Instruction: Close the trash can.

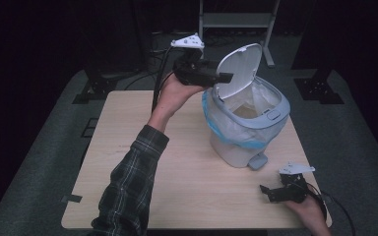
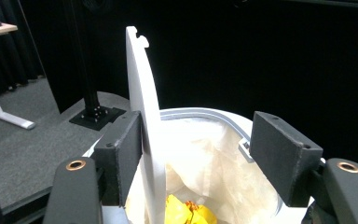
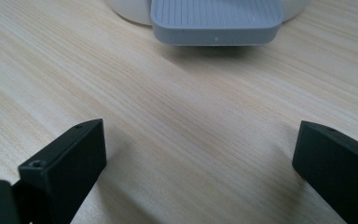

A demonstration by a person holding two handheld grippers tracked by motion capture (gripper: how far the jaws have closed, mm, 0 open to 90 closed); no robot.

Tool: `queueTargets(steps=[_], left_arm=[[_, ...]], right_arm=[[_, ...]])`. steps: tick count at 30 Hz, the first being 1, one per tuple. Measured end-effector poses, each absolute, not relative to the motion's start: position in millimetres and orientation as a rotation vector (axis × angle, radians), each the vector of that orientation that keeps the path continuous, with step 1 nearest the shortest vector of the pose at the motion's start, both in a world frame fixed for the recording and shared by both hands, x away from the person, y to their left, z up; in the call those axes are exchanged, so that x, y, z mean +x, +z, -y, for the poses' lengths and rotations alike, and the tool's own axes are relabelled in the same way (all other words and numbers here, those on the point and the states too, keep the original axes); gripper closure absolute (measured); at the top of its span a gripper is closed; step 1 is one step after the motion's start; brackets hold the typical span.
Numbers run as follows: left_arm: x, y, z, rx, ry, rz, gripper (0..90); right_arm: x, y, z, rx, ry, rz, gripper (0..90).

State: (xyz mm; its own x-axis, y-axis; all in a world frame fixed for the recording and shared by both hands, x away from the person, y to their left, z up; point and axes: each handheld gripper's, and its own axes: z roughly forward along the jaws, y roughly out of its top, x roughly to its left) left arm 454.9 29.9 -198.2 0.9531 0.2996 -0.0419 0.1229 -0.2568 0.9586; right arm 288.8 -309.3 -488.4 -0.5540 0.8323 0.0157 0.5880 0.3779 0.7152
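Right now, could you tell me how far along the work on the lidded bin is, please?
Done: the white plastic lid of the white pedal bin with the blue-grey rim stands raised, and yellow scraps lie inside the clear liner bag. In hand: the left tool straddles the lid's edge, one pad touching it, jaws open. The right tool rests open on the light wooden table before the pedal. Left: probably closing the lid.

Small white pedal bin with a grey-blue rim, standing upright toward the right side of the wooden table. White lid swung up on its hinge, nearly vertical, seen edge-on in the left gripper view. Lined with a pale plastic bag folded over the rim; something yellow lying inside. Grey ribbed pedal low at the front.
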Motion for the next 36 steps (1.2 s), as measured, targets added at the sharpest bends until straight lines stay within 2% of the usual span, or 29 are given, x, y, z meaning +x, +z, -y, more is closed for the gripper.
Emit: queueTargets(steps=[3, 19, 25, 29, 30, 36], left_arm=[[453.1, -197.4, -27.6, 1.837, 0.168, -0.301, 35.2], [444.1, -189.9, -7.8, 1.838, 0.069, -0.198, 60.3], [448.7, -190.8, -5.4, 1.831, 0.042, -0.193, 75.4], [453.5, -192.2, -7.8, 1.796, -0.018, -0.188, 80.1], [453.5, -191.6, -8.3, 1.795, -0.018, -0.181, 85.2], [452.7, -190.0, -6.6, 1.799, -0.009, -0.174, 87.8]], right_arm=[[288.8, -488.4, 309.3, 1.239, 0.978, -2.295, 1.6], [288.8, -488.5, 309.2, 1.239, 0.978, -2.296, 1.6], [288.8, -488.5, 309.2, 1.239, 0.977, -2.295, 1.7], [288.8, -488.5, 309.2, 1.239, 0.978, -2.295, 1.6], [288.6, -488.4, 309.3, 1.240, 0.977, -2.296, 1.6], [288.6, -488.4, 309.4, 1.239, 0.977, -2.296, 1.6]])
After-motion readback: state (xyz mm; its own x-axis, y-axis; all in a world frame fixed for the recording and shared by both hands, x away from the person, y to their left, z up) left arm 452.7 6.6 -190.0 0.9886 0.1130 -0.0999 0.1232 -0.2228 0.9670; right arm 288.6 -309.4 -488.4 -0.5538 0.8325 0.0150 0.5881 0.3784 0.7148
